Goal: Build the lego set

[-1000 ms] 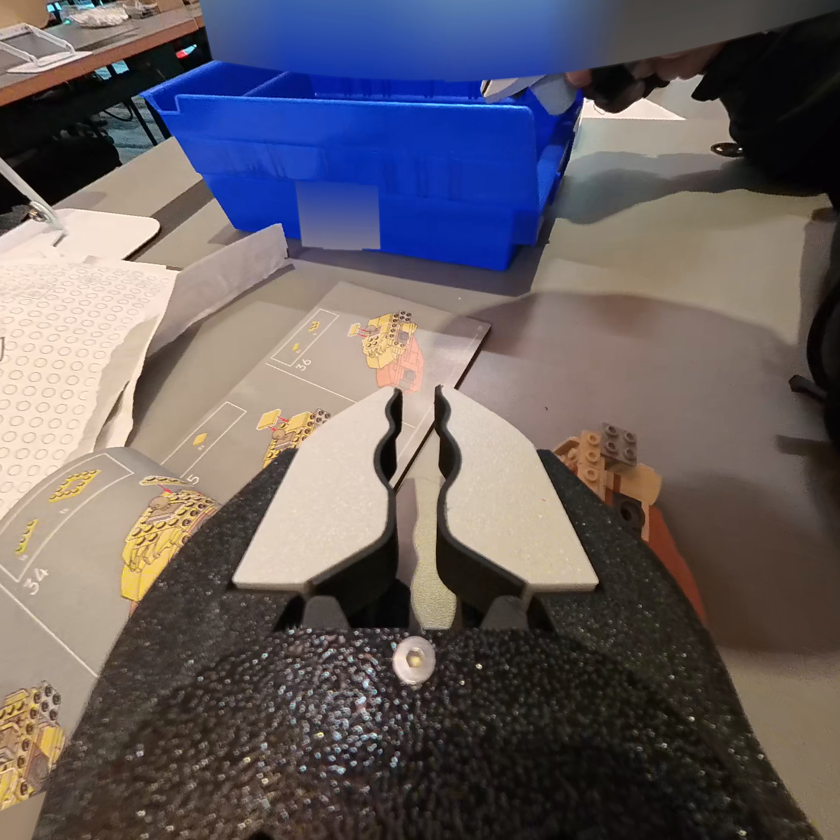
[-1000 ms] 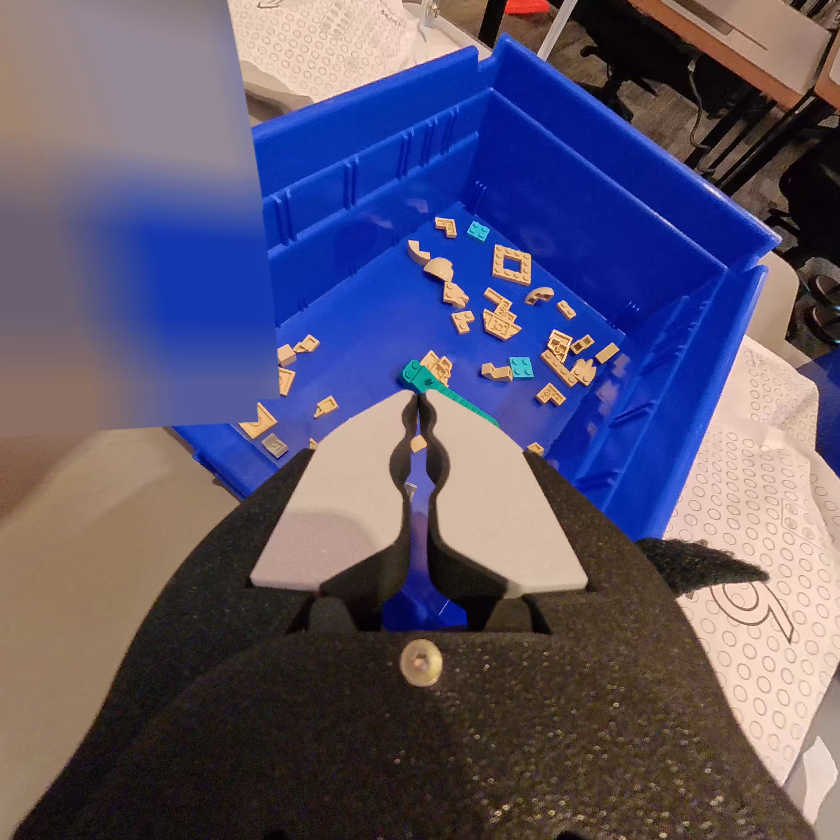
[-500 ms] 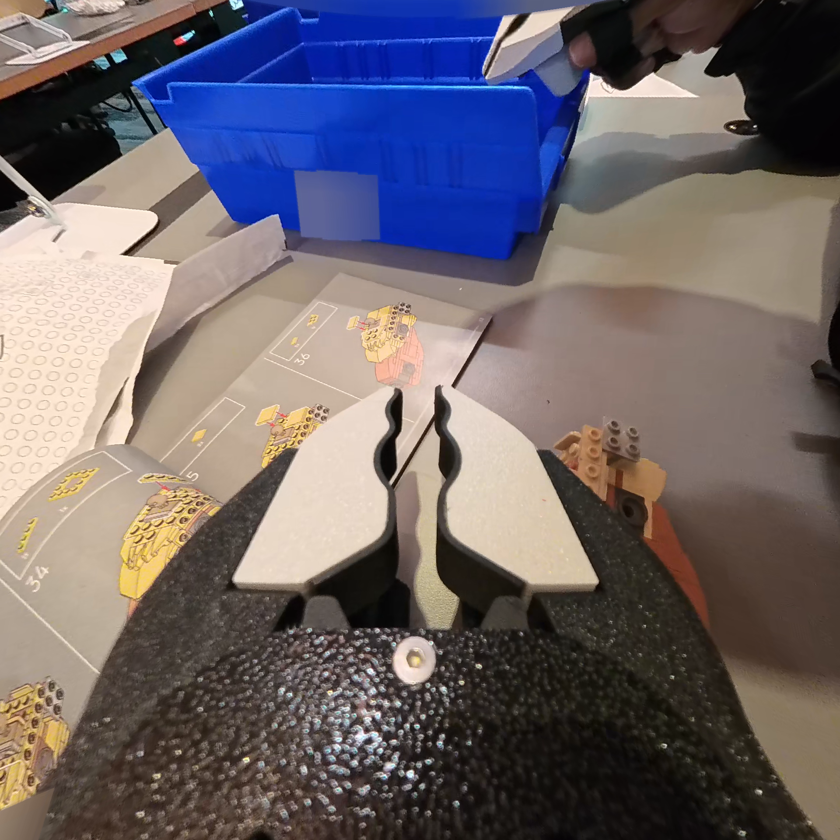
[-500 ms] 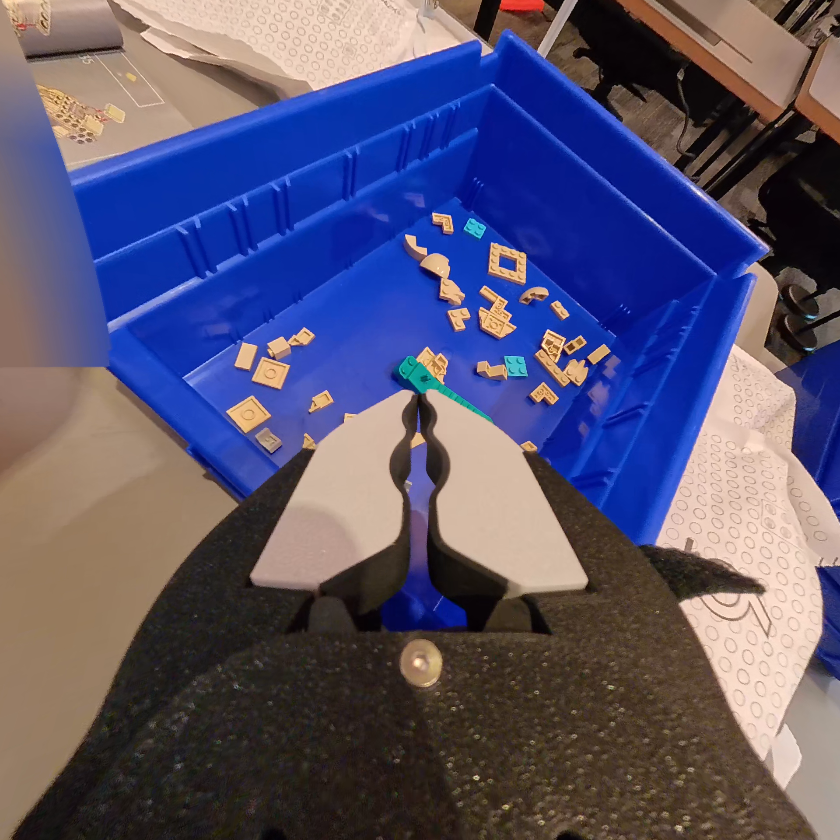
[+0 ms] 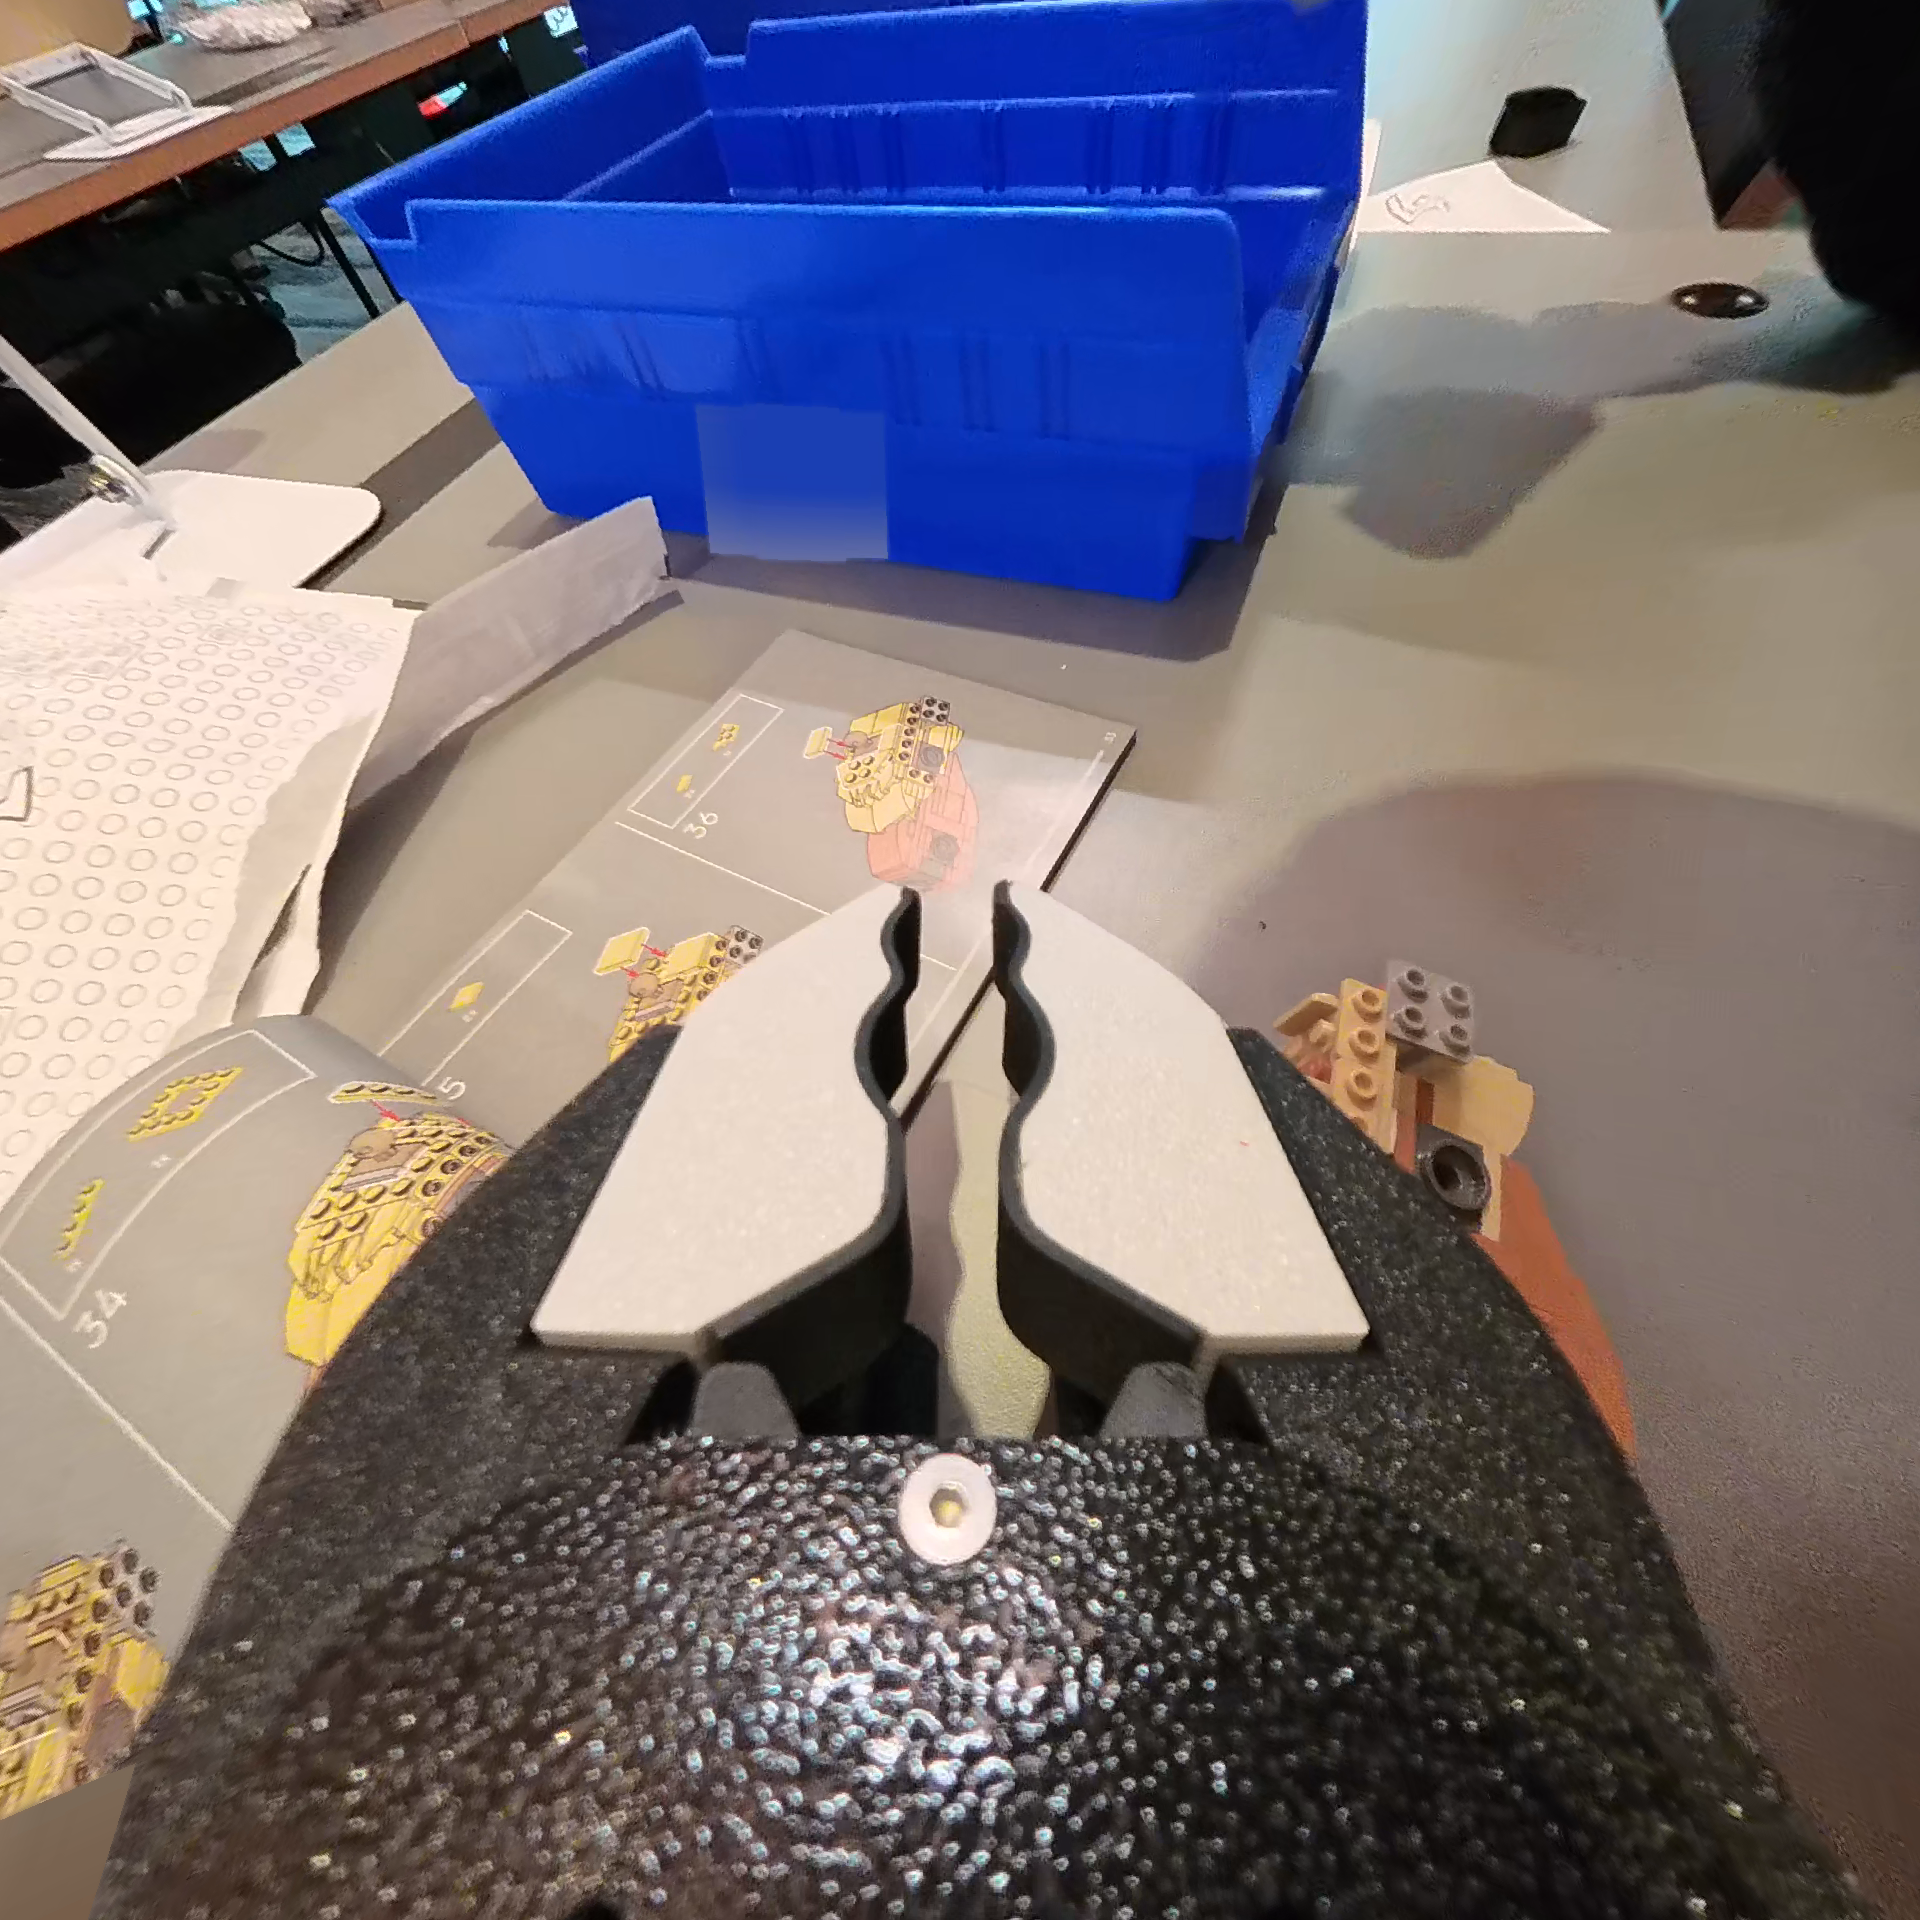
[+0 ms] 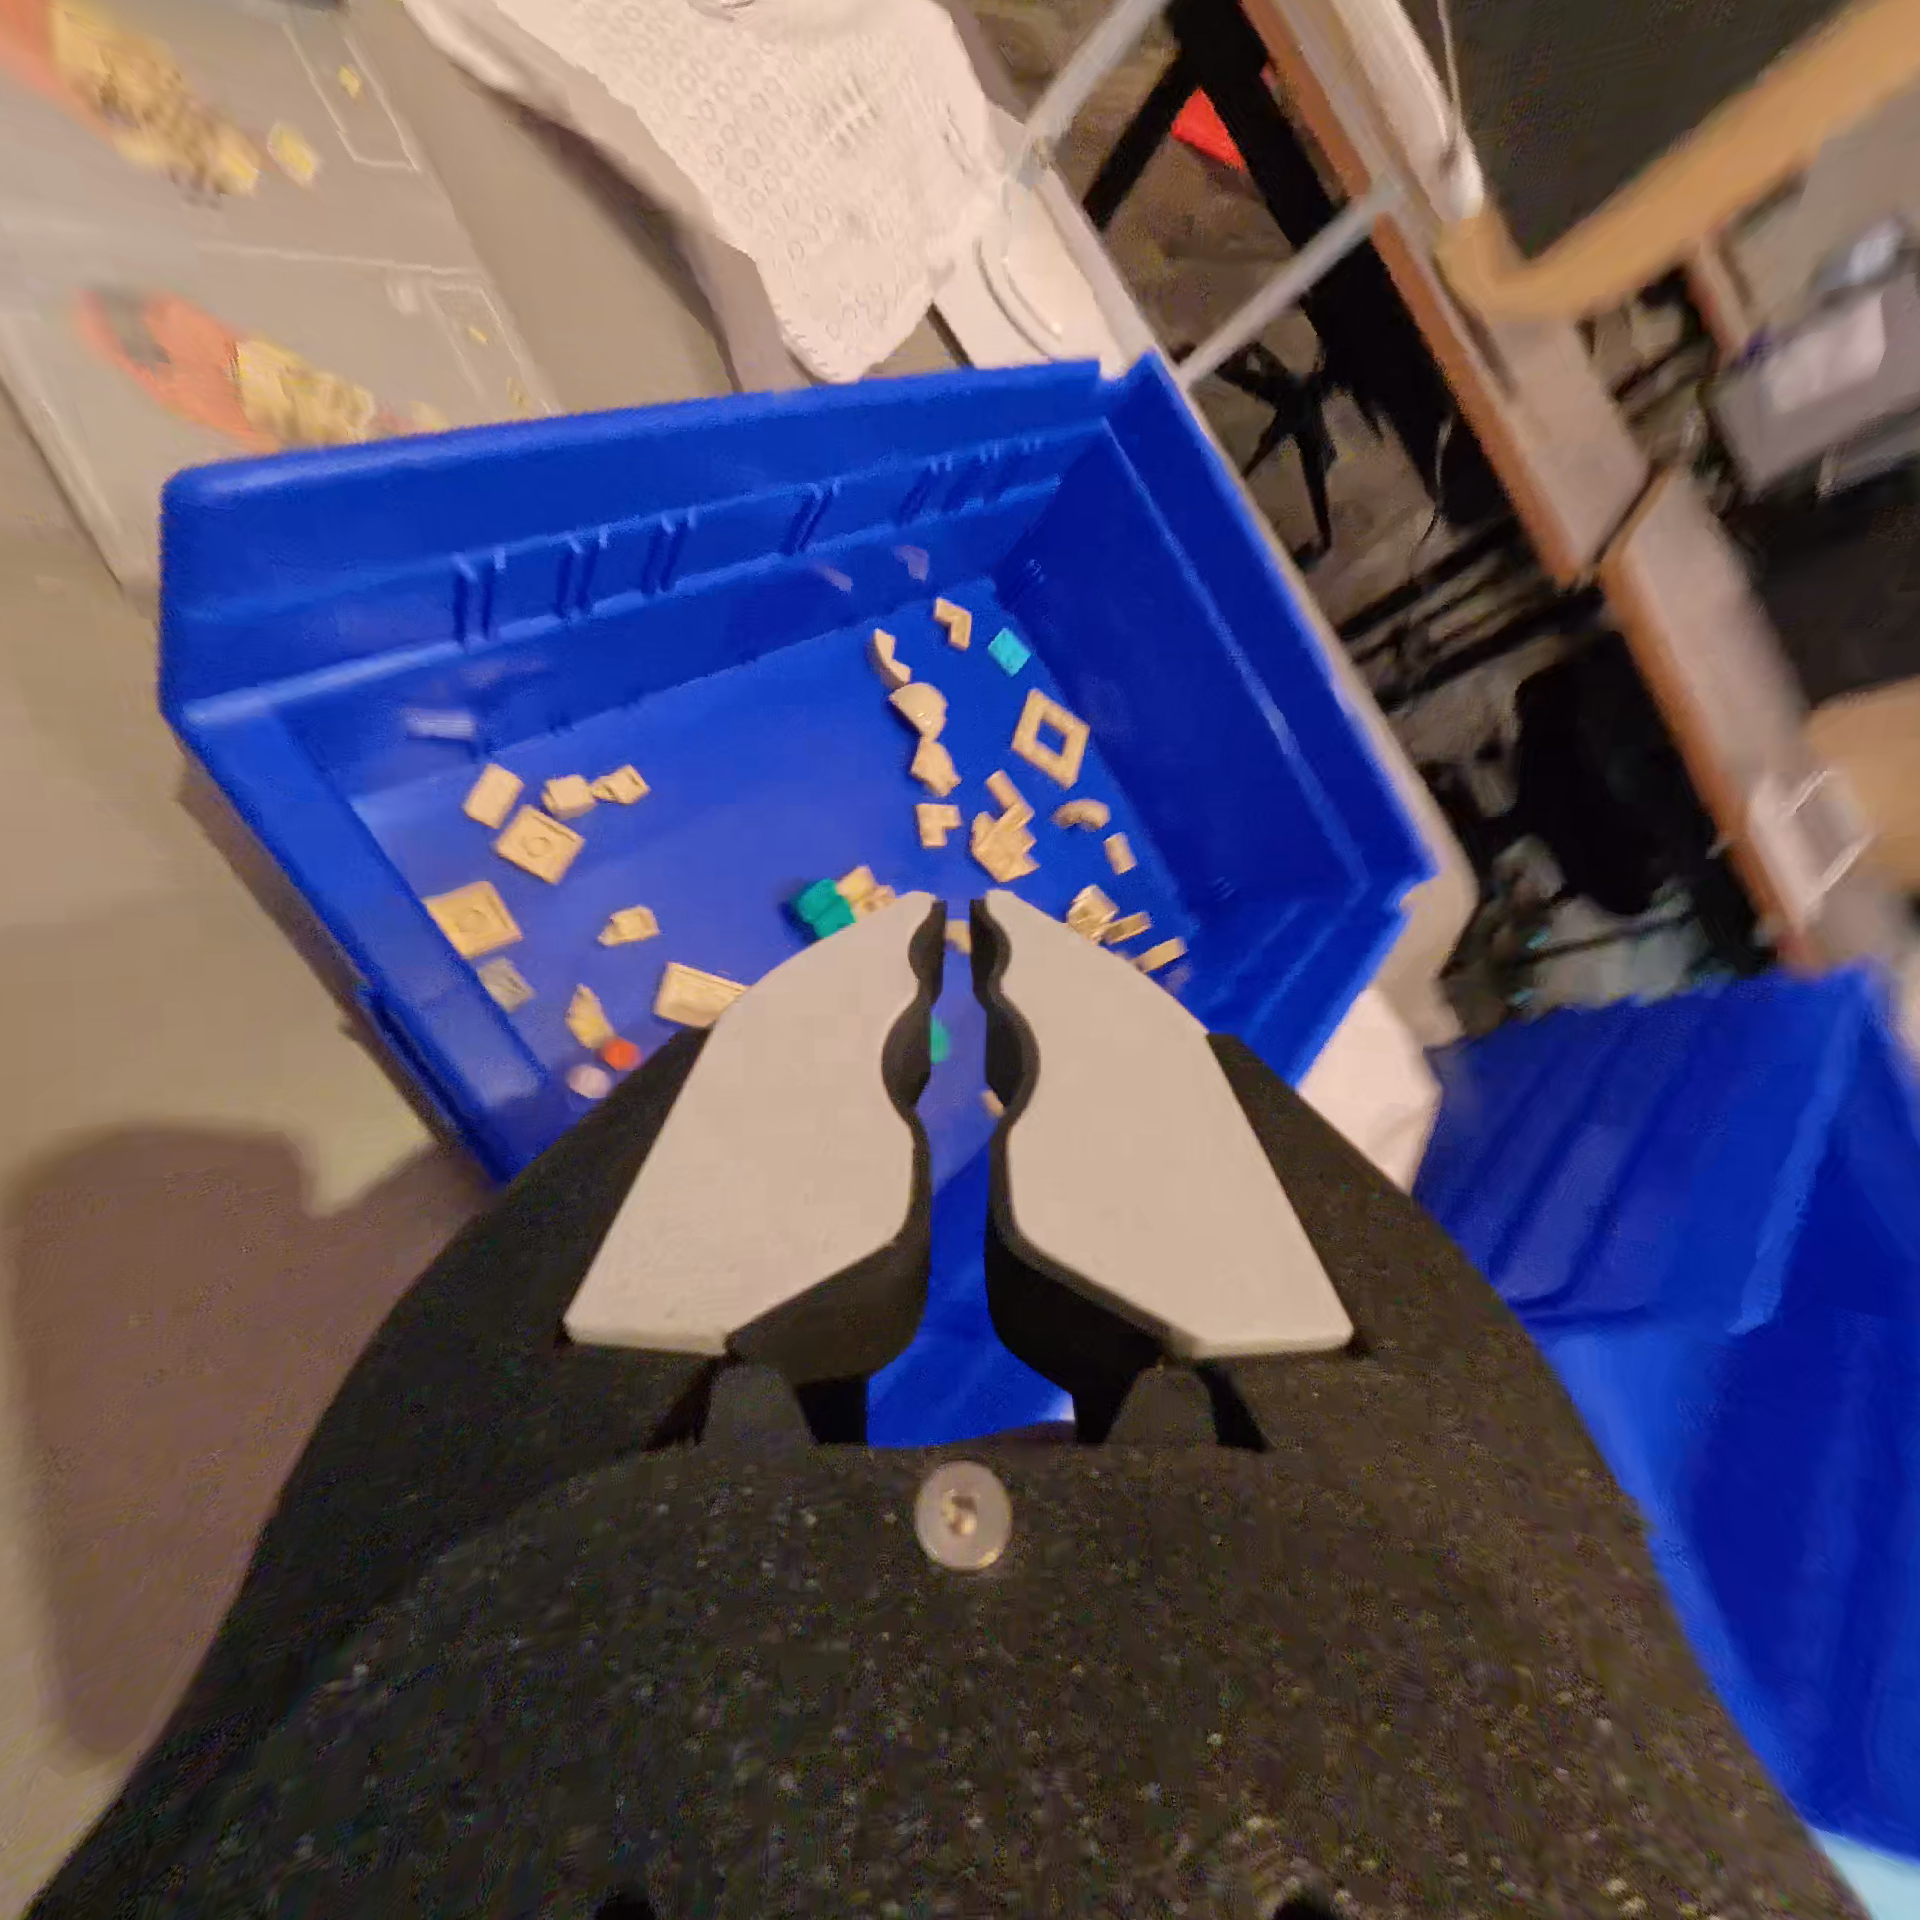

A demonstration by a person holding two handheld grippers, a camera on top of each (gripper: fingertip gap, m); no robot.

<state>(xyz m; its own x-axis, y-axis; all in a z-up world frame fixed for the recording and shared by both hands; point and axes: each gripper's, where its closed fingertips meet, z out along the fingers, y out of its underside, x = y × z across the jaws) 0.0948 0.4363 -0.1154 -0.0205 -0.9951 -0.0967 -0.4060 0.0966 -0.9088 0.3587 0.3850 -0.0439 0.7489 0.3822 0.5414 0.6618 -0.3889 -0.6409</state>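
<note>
On the grey table (image 5: 1455, 675), both empty grippers gape narrowly; blurred desks (image 6: 1621, 416) apparently stand beyond.

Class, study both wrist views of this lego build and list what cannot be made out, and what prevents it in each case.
- Partly built model, left wrist view: its lower part is hidden behind the left gripper.
- Loose pieces in the blue bin, right wrist view: motion blur smears their shapes; some are hidden behind the right gripper.
- Instruction booklet, left wrist view: the gripper body covers part of it.
</note>
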